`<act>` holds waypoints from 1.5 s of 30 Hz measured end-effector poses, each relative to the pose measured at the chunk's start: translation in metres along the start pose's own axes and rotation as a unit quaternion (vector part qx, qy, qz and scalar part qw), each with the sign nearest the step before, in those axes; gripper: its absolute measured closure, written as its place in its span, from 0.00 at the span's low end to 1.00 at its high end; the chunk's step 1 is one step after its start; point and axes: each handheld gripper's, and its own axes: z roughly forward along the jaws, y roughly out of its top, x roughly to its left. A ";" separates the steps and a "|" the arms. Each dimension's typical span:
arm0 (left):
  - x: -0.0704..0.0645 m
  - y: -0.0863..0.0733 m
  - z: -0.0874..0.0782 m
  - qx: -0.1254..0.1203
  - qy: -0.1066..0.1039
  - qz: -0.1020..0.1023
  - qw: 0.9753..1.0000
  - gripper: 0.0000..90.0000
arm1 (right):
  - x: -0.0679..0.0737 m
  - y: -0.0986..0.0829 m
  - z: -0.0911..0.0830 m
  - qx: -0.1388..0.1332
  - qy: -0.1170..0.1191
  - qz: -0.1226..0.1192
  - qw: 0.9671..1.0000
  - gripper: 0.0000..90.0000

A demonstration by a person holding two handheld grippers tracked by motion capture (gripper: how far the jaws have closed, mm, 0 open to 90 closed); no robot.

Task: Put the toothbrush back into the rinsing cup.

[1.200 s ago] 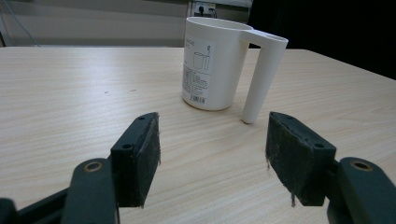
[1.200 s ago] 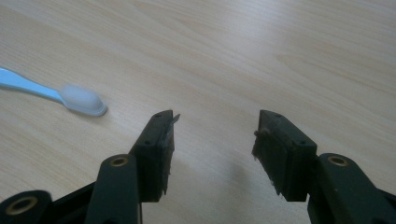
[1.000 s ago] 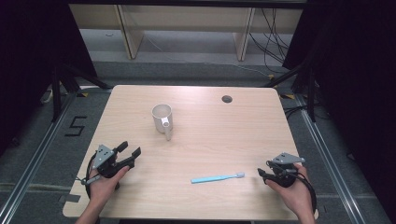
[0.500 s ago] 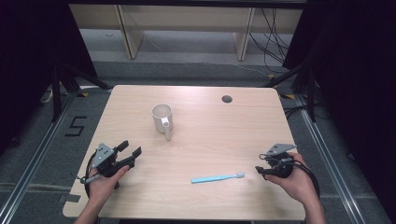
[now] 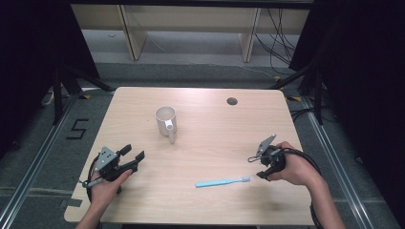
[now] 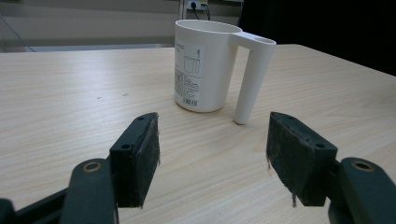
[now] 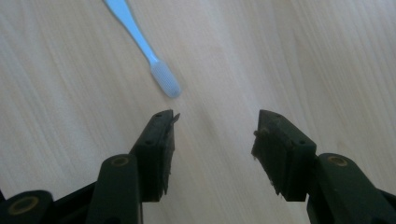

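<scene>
A white cup (image 5: 166, 121) with a long tube handle stands upright left of the table's middle; in the left gripper view the cup (image 6: 205, 65) is straight ahead. A light blue toothbrush (image 5: 222, 182) lies flat near the front, its head pointing right. My left gripper (image 5: 132, 154) rests open at the front left, aimed at the cup, well short of it. My right gripper (image 5: 255, 167) is open, tilted down just right of the brush head. The bristles (image 7: 166, 80) lie just beyond its left jaw, nothing between the jaws.
The wooden table (image 5: 205, 143) has a round cable hole (image 5: 232, 101) at the back right. Metal floor rails run along both sides, and dark stands flank the table. A shelf unit stands behind it.
My right gripper has moved forward and left toward the toothbrush head and tipped downward. The left gripper, cup and toothbrush have stayed put.
</scene>
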 end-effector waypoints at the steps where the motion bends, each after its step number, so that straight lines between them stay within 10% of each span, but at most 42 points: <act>1: 0.000 0.000 0.000 0.000 0.000 0.000 1.000 0.38 | 0.001 0.004 0.000 0.010 0.002 -0.010 1.000 0.54; 6: 0.000 0.000 -0.001 0.010 0.006 -0.002 1.000 0.38 | 0.004 0.021 0.004 0.035 0.015 -0.058 0.998 0.56; 15: -0.003 -0.002 0.002 0.013 0.000 0.001 1.000 0.38 | 0.014 0.056 0.024 0.088 0.026 -0.154 0.984 0.56; 45: -0.001 -0.003 0.001 0.009 0.001 -0.002 1.000 0.37 | 0.048 0.112 0.054 0.114 0.069 -0.259 0.957 0.69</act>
